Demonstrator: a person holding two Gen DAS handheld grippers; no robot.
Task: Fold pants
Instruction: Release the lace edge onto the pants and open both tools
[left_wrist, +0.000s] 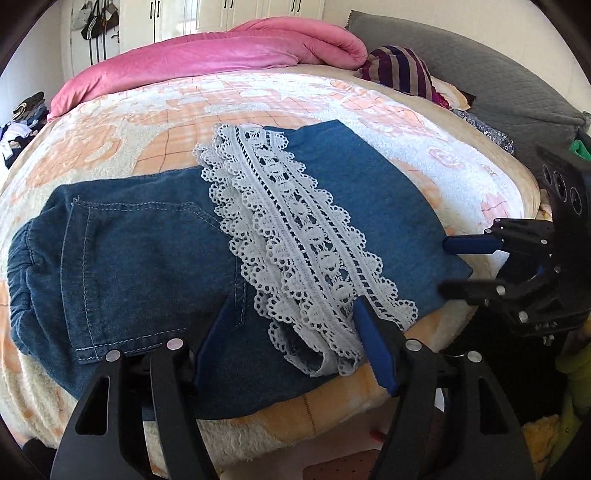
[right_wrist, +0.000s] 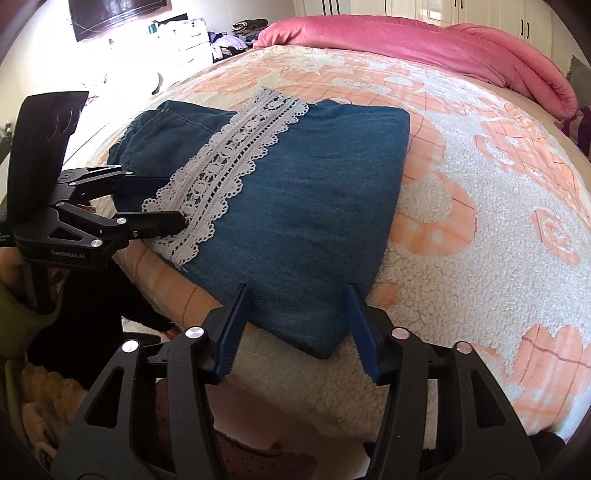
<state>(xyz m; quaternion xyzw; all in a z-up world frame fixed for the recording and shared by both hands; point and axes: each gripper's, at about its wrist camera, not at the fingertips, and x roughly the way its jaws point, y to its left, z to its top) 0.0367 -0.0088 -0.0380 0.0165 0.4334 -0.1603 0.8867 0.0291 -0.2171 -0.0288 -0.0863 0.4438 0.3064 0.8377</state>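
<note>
Denim pants (left_wrist: 140, 254) lie folded on the blanket (left_wrist: 424, 155) near the front edge of the bed, waistband end toward the left of the left wrist view, folded leg end toward the right. White lace trim (left_wrist: 295, 240) runs diagonally across the top of the folded stack, from the far side down to the near edge, where its end curls over the blanket. A back pocket with pale stitching shows on the left part of the denim.

Left gripper (left_wrist: 291, 332): jaws apart, nothing clamped. Left blue pad rests over the denim beside the pocket; right pad sits at the near end of the lace. Fabric lies under and between the pads, but they do not press together on it. In the right wrist view the same gripper (right_wrist: 177, 201) appears at left, its fingers spread one above the other at the lace edge.

Right gripper (right_wrist: 295, 325): jaws apart, released. The near corner of the folded denim lies between the two blue pads; whether either pad touches the cloth cannot be told. In the left wrist view it (left_wrist: 447, 264) stands at the right edge of the pants.

Pink quilt (left_wrist: 221, 51) is bunched along the far side of the bed. Grey pillow (left_wrist: 480, 66) and a striped garment (left_wrist: 402, 70) sit at far right.
</note>
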